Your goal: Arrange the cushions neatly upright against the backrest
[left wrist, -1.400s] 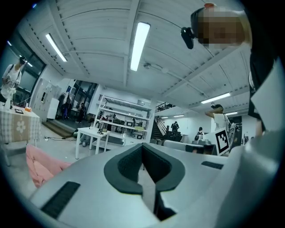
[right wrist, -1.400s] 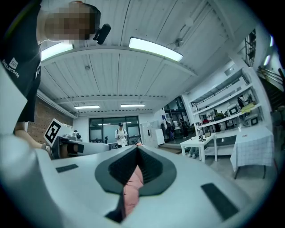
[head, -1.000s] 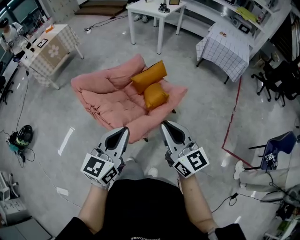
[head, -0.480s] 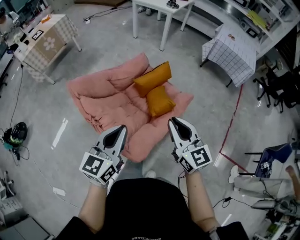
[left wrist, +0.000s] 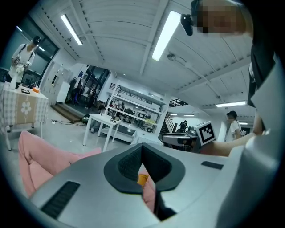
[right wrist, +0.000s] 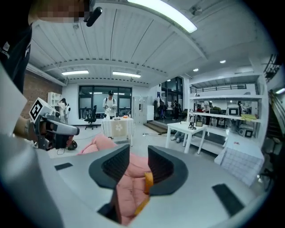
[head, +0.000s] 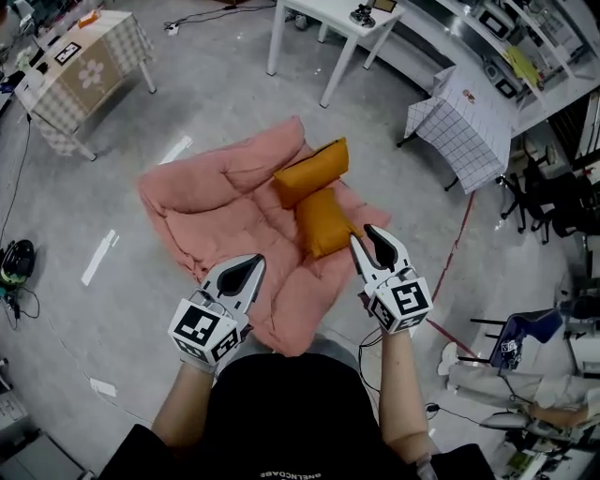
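Left gripper: jaws closed tip to tip, nothing clamped. Its own view shows only a sliver of pink and orange past the pads, well beyond them. In the head view it sits lower left of centre, over the front edge of the sofa, touching nothing.

Right gripper: jaws opening, gap still narrow. Nothing between the pads; pink fabric and an orange edge show through the gap, farther off. In the head view its tips land just beside the lower right corner of the lower cushion, no contact visible.

Counts:
- grippers: 2, both empty.
- orange cushions: 2. The upper cushion lies long side across, against the right part of the backrest, above frame centre. The lower cushion is directly below it on the seat, and the two are touching. Can't tell from this angle whether either stands fully upright.
- sofa: 1, pink, quilted, frame centre, on the grey floor.
- tables: 3. White table top centre, checked-cloth table upper right, floral-cloth table upper left. All well apart from the sofa.
- red tape line on the floor: 1, right of the sofa.
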`<state>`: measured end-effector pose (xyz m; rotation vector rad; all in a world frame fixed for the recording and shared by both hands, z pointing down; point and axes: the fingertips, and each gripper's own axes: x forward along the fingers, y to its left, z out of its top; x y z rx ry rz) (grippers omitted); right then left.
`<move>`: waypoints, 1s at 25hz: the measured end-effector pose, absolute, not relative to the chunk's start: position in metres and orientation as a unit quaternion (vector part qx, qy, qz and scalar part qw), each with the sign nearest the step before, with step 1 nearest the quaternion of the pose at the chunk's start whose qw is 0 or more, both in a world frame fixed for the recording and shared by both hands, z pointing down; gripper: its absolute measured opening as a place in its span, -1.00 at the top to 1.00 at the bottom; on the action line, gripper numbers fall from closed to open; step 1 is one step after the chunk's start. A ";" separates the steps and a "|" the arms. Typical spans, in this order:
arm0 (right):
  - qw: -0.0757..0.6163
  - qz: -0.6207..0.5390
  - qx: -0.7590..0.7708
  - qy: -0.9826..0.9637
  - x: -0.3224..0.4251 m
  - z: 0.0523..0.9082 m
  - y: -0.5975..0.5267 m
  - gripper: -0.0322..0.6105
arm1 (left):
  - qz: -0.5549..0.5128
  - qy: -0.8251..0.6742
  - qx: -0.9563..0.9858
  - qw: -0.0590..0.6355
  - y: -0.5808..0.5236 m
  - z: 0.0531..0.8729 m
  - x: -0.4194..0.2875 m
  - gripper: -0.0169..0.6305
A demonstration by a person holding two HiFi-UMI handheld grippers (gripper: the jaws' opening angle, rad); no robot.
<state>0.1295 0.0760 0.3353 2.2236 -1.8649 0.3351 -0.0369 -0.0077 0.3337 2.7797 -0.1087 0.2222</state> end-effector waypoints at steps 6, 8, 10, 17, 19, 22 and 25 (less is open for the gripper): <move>0.159 0.140 0.744 -0.634 0.152 0.352 0.065 0.44 | 0.086 -0.034 0.976 0.195 -0.015 0.346 -0.040 0.91; 0.175 0.148 0.736 -0.637 0.158 0.360 0.059 0.43 | 0.091 -0.038 0.975 0.199 -0.017 0.350 -0.042 0.91; 0.187 0.156 0.726 -0.644 0.163 0.367 0.052 0.40 | 0.094 -0.047 0.973 0.207 -0.020 0.353 -0.046 0.91; 0.258 0.192 0.660 -0.679 0.178 0.421 0.039 0.29 | 0.119 -0.087 0.964 0.222 -0.014 0.367 -0.056 0.91; 0.288 0.206 0.630 -0.691 0.183 0.445 0.037 0.26 | 0.129 -0.098 0.961 0.224 -0.010 0.374 -0.053 0.91; 0.334 0.225 0.574 -0.713 0.184 0.483 0.035 0.26 | 0.148 -0.120 0.956 0.224 -0.006 0.380 -0.053 0.91; 0.385 0.236 0.511 -0.731 0.188 0.522 0.038 0.17 | 0.158 -0.154 0.946 0.237 -0.002 0.387 -0.051 0.91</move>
